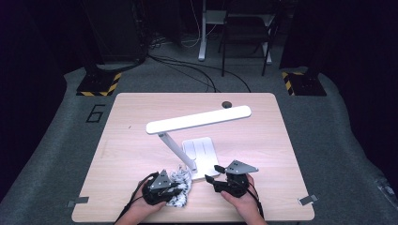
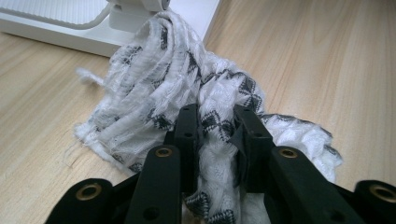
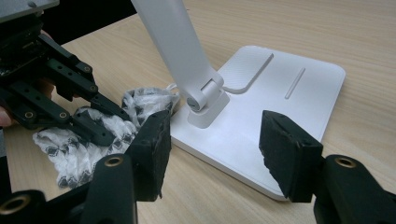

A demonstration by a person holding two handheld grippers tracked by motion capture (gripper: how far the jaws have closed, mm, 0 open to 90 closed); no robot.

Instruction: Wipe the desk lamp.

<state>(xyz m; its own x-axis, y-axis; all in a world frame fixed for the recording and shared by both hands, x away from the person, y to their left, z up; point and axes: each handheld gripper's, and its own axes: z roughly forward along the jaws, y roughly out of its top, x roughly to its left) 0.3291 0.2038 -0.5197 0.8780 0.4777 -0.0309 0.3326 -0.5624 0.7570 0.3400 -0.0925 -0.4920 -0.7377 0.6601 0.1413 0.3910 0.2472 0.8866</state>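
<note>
Black left tool (image 2: 217, 128) clenched on crumpled patterned knit cloth (image 2: 159, 88), right tool (image 3: 215, 154) released, flat white lamp base (image 3: 280, 93)

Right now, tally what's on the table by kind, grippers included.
Desk lamp: 1, white, base near the front edge.
Cloth: 1, white with black pattern, bunched against the lamp base, pinched in the left gripper.
Grippers: 2; the right gripper is open at the base.
Small dark round thing: 1, at the far edge.
Total: 5

Lab: hazard-striped stand bases (image 1: 99, 85), cables (image 1: 197, 70)
</note>
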